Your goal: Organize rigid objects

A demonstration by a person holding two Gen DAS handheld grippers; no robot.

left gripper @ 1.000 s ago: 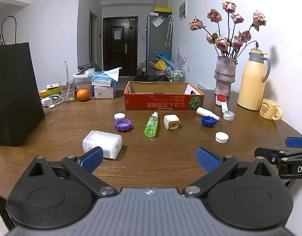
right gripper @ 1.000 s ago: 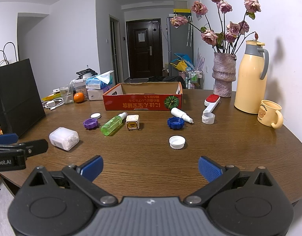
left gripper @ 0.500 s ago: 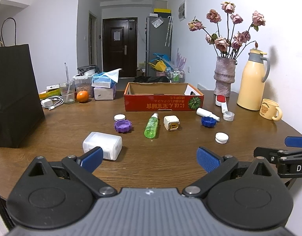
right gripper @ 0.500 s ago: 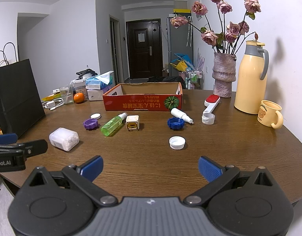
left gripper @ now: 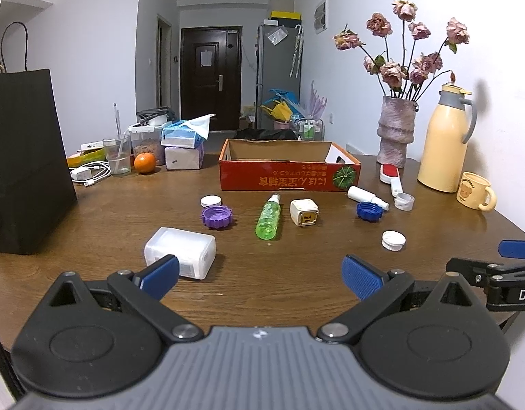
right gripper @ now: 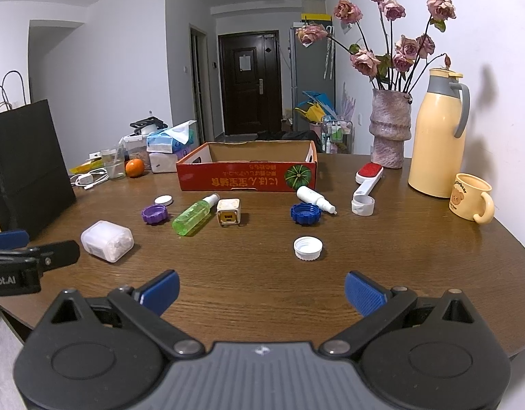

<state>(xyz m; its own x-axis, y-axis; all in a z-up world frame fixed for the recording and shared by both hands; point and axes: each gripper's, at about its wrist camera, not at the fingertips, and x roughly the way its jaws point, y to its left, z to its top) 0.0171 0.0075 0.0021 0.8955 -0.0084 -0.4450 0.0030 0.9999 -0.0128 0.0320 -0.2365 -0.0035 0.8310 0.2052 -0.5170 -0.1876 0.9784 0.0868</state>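
Two hand-held grippers hover at the near edge of a wooden table [right gripper: 245,294], the left gripper [left gripper: 259,275] and right gripper [right gripper: 262,290] both spread wide and gripping nothing. Nothing appears sorted yet; the likely first step is a pick from the loose items. To do it well, the left gripper should straddle the white case [left gripper: 179,252], lying just beyond its fingertips, across the narrow sides; the right should drop squarely over the white cap [right gripper: 308,248], open side up, so it does not skid on the wood. Farther out lie a purple cap [left gripper: 217,217], a green bottle [left gripper: 268,220] on its side, a white cube [left gripper: 304,212], a blue cap [right gripper: 305,214] beside a small white bottle [right gripper: 313,198], and a red-headed brush [right gripper: 366,179]. Behind them the red box [right gripper: 247,179], open-topped and seemingly empty, looks the natural destination.
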